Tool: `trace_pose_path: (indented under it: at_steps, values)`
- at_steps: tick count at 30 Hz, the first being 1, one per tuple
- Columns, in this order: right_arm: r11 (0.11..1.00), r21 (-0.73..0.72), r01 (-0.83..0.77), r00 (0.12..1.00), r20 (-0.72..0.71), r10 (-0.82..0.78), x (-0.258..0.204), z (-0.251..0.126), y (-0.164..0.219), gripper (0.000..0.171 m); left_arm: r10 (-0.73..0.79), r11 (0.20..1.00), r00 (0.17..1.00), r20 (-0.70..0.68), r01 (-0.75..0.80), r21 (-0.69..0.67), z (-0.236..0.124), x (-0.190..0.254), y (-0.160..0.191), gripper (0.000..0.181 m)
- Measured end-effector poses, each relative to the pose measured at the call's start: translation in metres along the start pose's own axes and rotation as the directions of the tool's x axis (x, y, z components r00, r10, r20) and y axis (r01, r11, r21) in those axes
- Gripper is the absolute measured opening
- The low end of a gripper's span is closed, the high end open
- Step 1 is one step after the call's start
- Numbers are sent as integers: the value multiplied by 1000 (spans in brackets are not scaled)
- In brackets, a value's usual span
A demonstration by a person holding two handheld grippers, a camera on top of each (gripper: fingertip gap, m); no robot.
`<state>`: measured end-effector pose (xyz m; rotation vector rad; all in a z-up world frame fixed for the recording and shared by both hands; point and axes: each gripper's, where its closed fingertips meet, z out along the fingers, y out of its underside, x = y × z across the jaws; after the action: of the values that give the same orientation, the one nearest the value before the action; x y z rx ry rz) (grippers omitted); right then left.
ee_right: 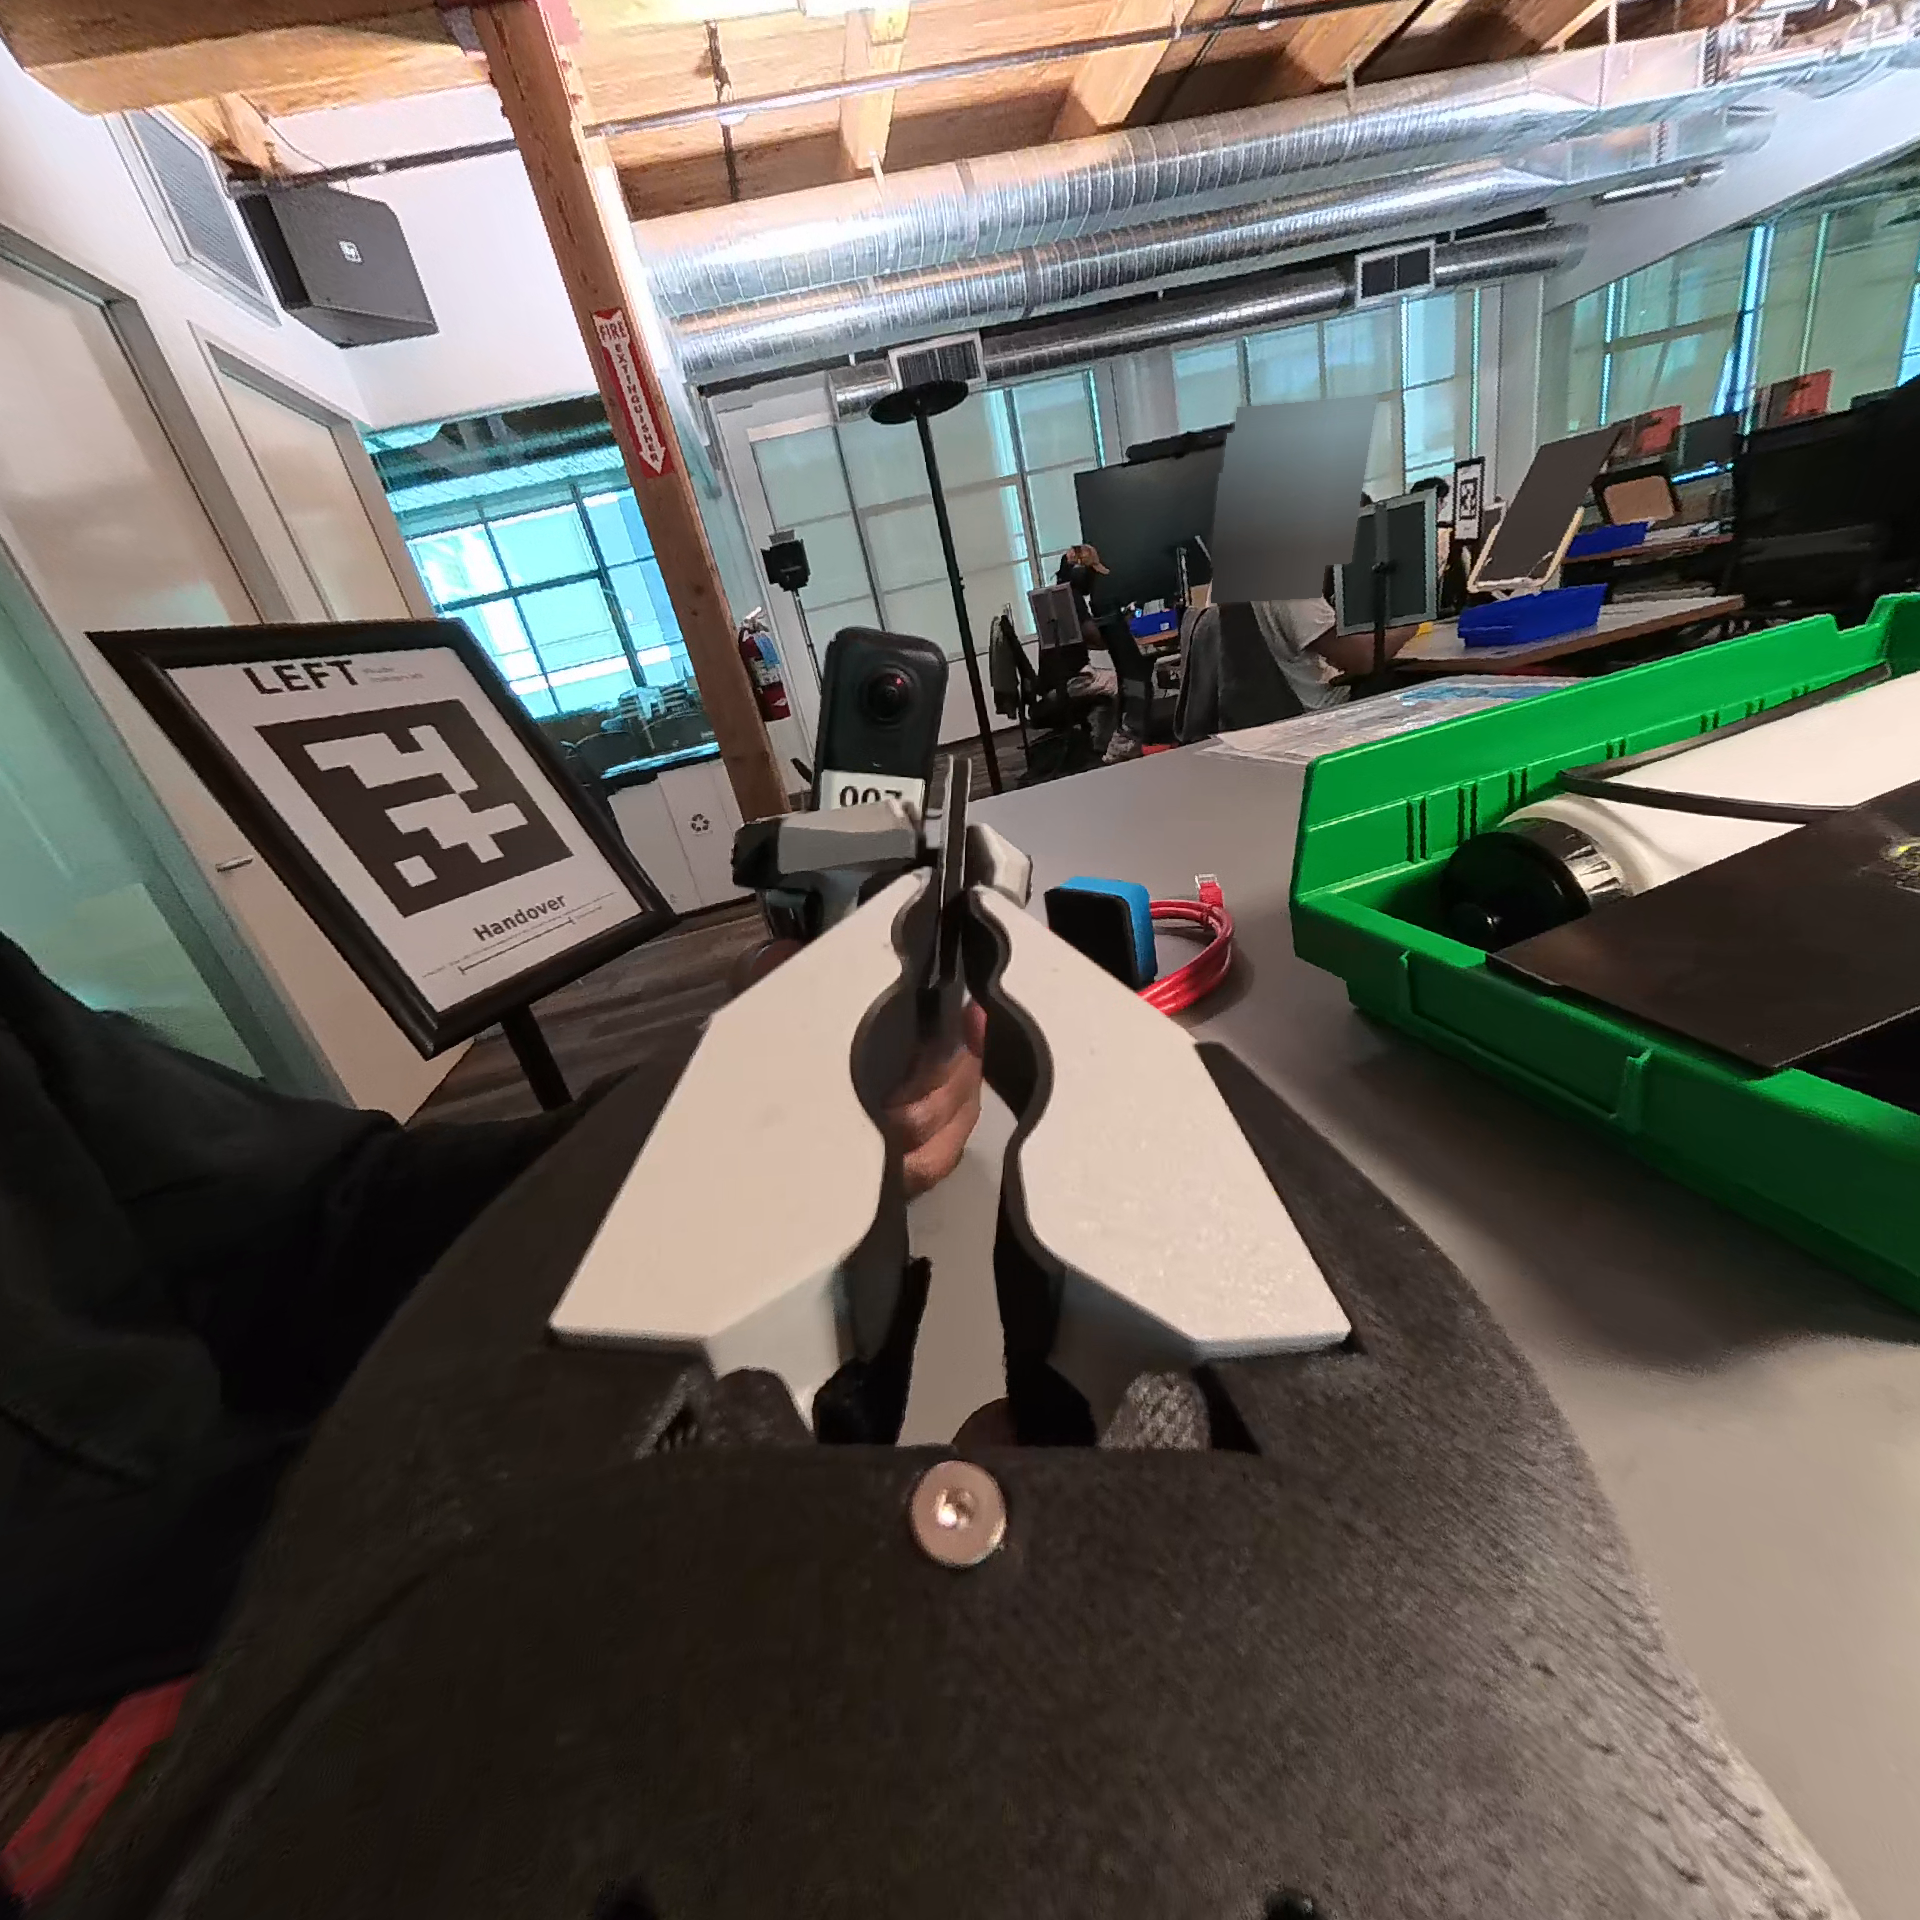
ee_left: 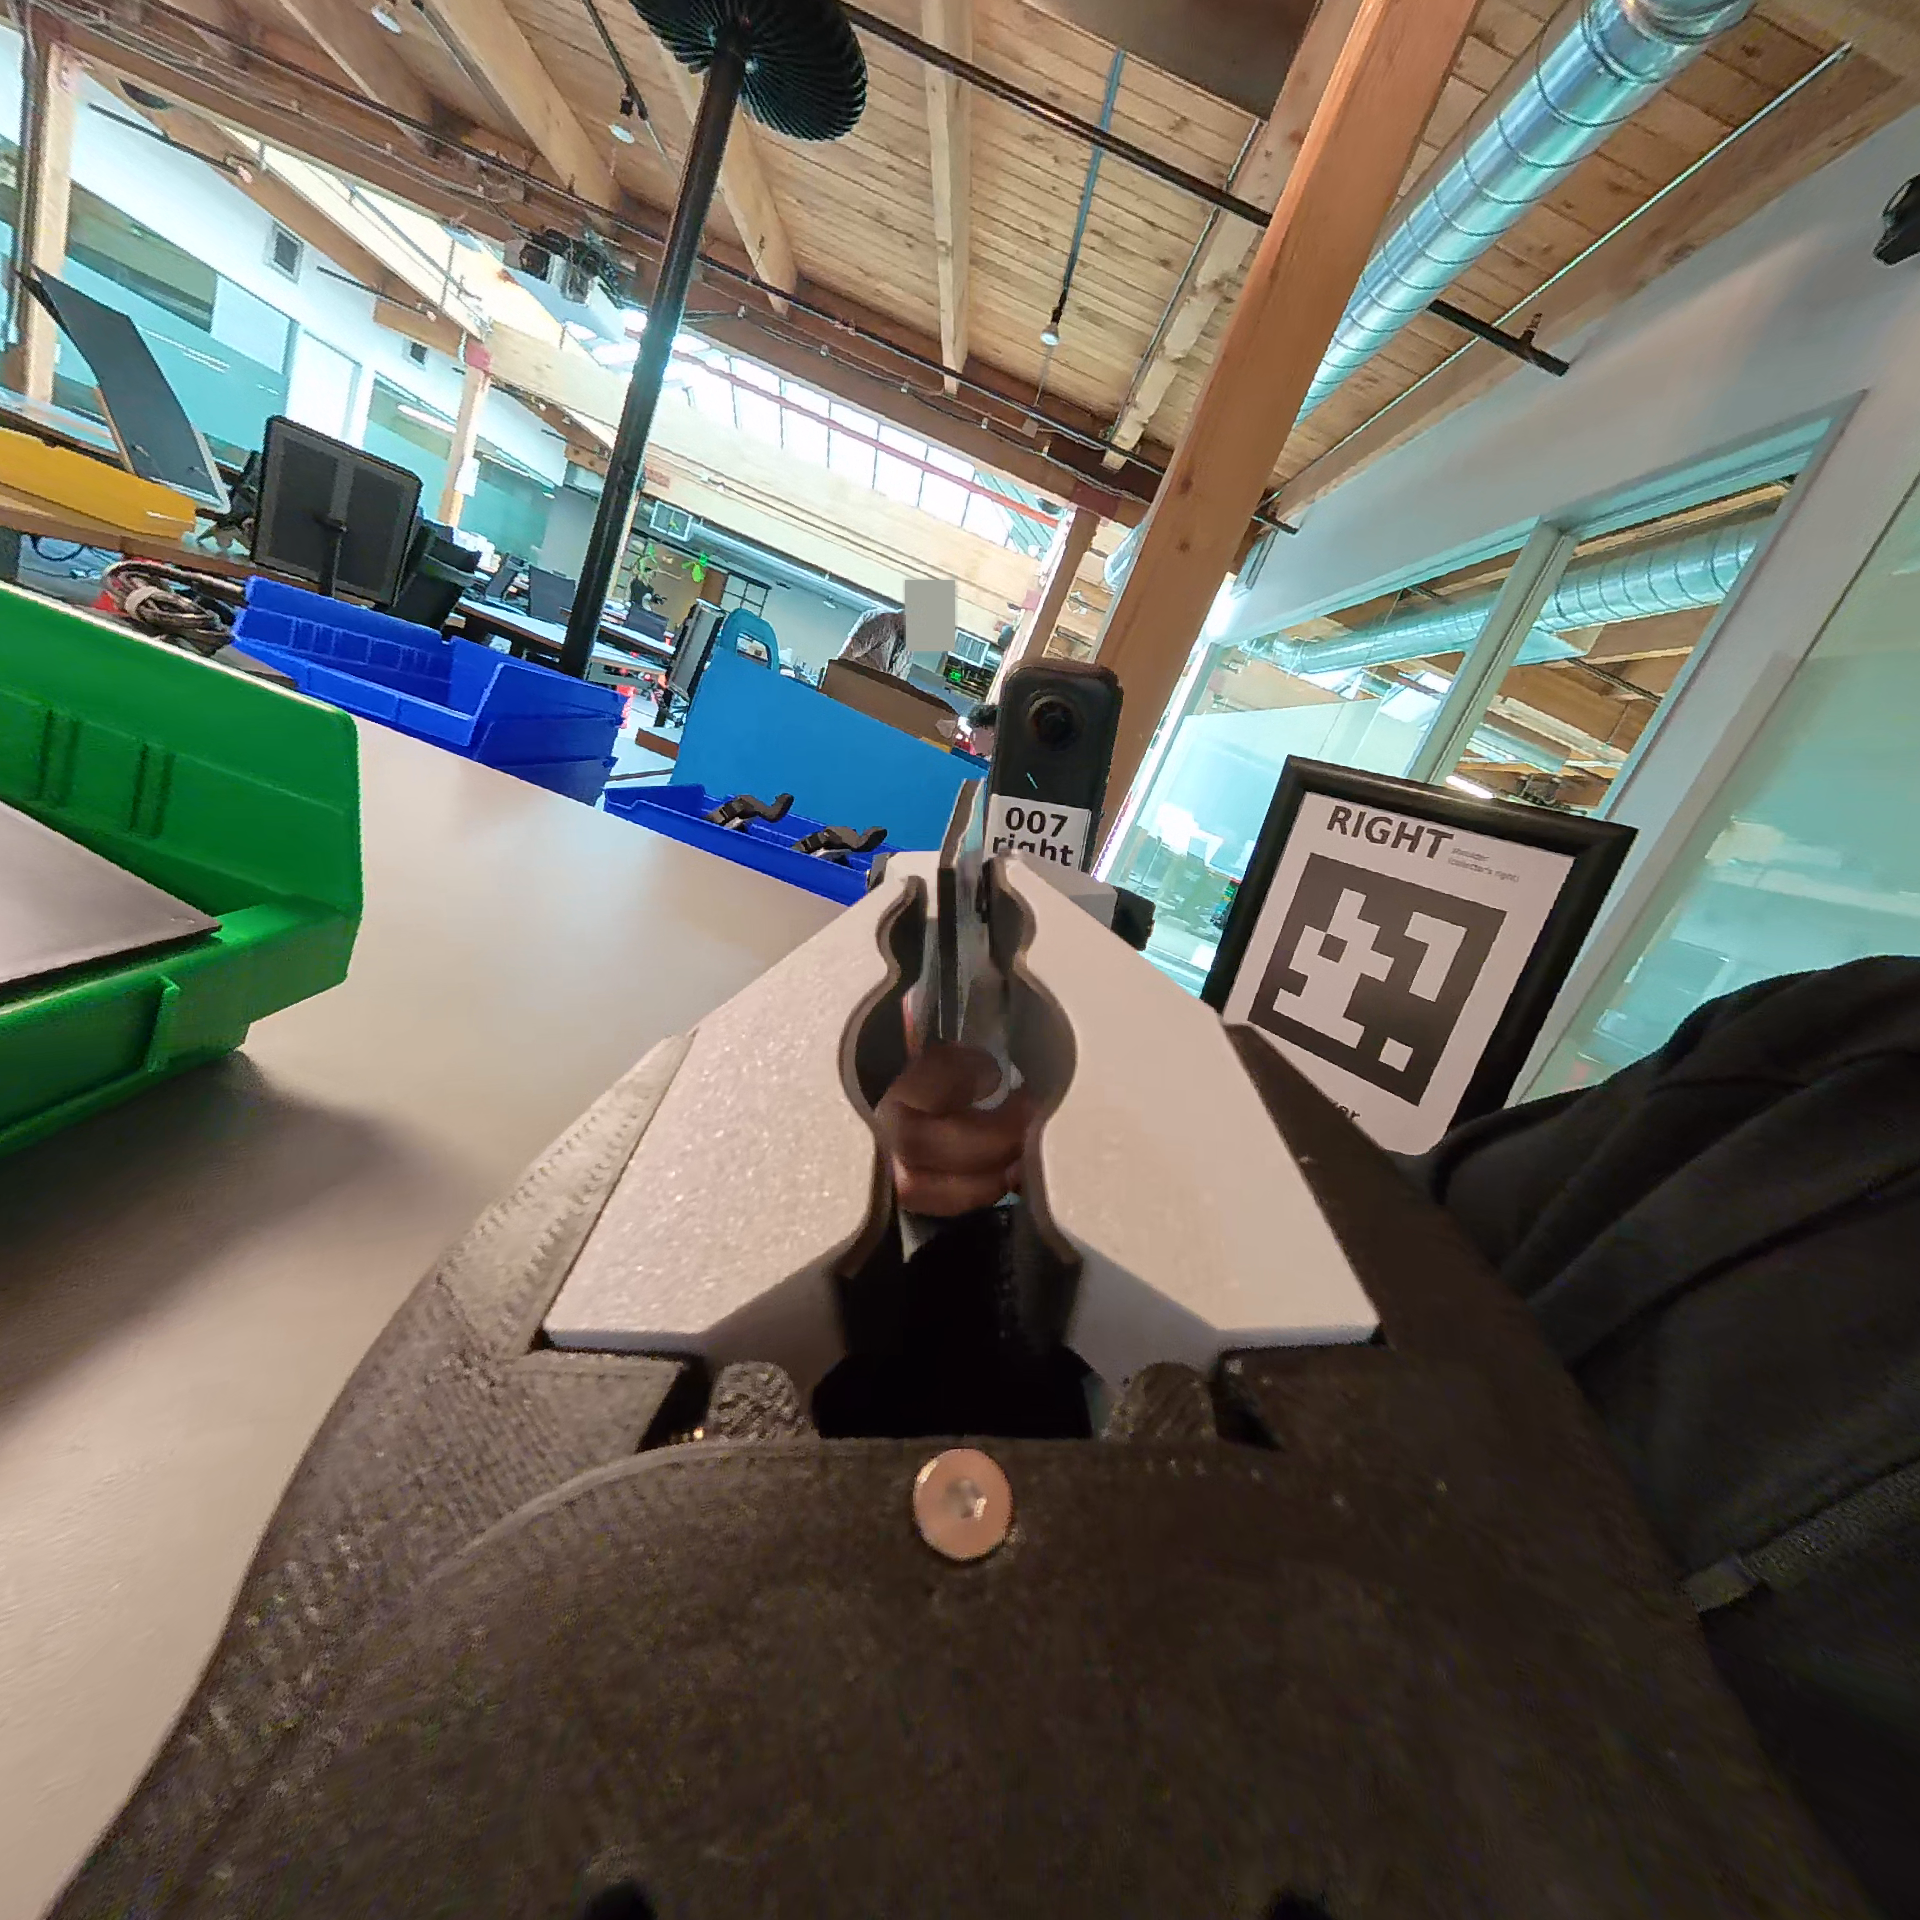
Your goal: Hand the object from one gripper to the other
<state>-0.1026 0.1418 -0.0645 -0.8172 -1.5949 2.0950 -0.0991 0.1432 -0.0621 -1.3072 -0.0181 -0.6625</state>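
A thin dark flat object point(ee_left: 968, 831), seen edge-on, stands upright between the two grippers above the grey table point(ee_left: 499, 997). My left gripper point(ee_left: 961, 920) is shut on it, both grey fingers pressed against its sides. In the right wrist view my right gripper point(ee_right: 945, 920) is also shut on the same object point(ee_right: 955, 795) from the opposite side. The left gripper's grey fingers point(ee_right: 852, 836) show just beyond, on either side of the object. The right gripper's camera body point(ee_left: 1055, 727) shows behind the object. A hand shows through each gripper's gap.
A green bin point(ee_right: 1558, 935) holding a dark sheet and a roll stands on the table, also in the left wrist view point(ee_left: 177, 800). Blue bins point(ee_left: 436, 675), a red cable point(ee_right: 1195, 961), a blue-topped block point(ee_right: 1101, 914) and framed marker signs point(ee_left: 1392, 956) point(ee_right: 395, 810) are nearby.
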Motion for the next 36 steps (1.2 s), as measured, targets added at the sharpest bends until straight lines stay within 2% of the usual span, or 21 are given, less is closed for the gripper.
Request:
trace_pose_path:
  at_steps: [1, 6, 8, 10, 11, 14, 16, 18, 19, 25, 28, 32, 34, 36]
  values:
    - [1000, 14, -5, 1000, -2, 5, 1, -1, -2, 4, -4, 1000, 1000, -1, 4, -5, 1, 0, 1, 14]
    - [997, 66, -31, 999, -5, 32, 4, -3, -8, 4, -18, 1000, 1000, 3, 18, -15, 2, -2, 2, 15]
    - [997, 65, -28, 1000, 3, 28, 2, -3, -8, 4, -14, 1000, 1000, -4, 14, -17, 2, 0, 3, 6]
    - [998, 66, -23, 1000, 7, 23, 1, -3, -8, 5, -6, 1000, 1000, -12, 5, -17, 2, 2, 3, 4]
    - [997, 67, -24, 1000, 7, 23, 1, -3, -8, 8, -1, 1000, 1000, -17, 1, -19, 2, 3, 3, 4]
    - [997, 65, -36, 999, -2, 36, 3, -3, -8, 30, 11, 999, 999, -43, -13, -38, 3, 8, 6, 5]
    - [998, 56, -38, 999, 10, 38, 1, -3, -7, 25, 22, 998, 998, -55, -26, -58, 4, 11, 9, 4]
    - [999, 51, -16, 999, 32, 15, -4, -2, -6, 6, 19, 997, 999, -46, -22, -75, 6, 10, 11, 4]
    - [999, 50, -2, 1000, 27, 0, -5, -2, -6, 5, 13, 997, 999, -37, -15, -77, 6, 9, 11, 4]
    - [996, 86, 1, 1000, 9, -2, -2, -2, -10, 5, 0, 997, 999, -34, -2, -74, 6, 8, 11, 13]
    - [995, 97, 2, 1000, 30, -5, -6, -2, -11, 5, 13, 994, 999, -38, -17, -104, 8, 10, 16, 4]
    - [994, 107, 17, 999, 31, -20, -7, -2, -12, 6, 21, 994, 998, -53, -26, -106, 8, 13, 16, 4]
    - [992, 128, 11, 1000, 18, -14, -6, -3, -16, 16, 33, 992, 998, -62, -40, -118, 9, 15, 18, 4]
    - [992, 126, -8, 1000, 31, 4, -6, -4, -16, 16, 53, 988, 996, -68, -62, -141, 11, 18, 22, 4]
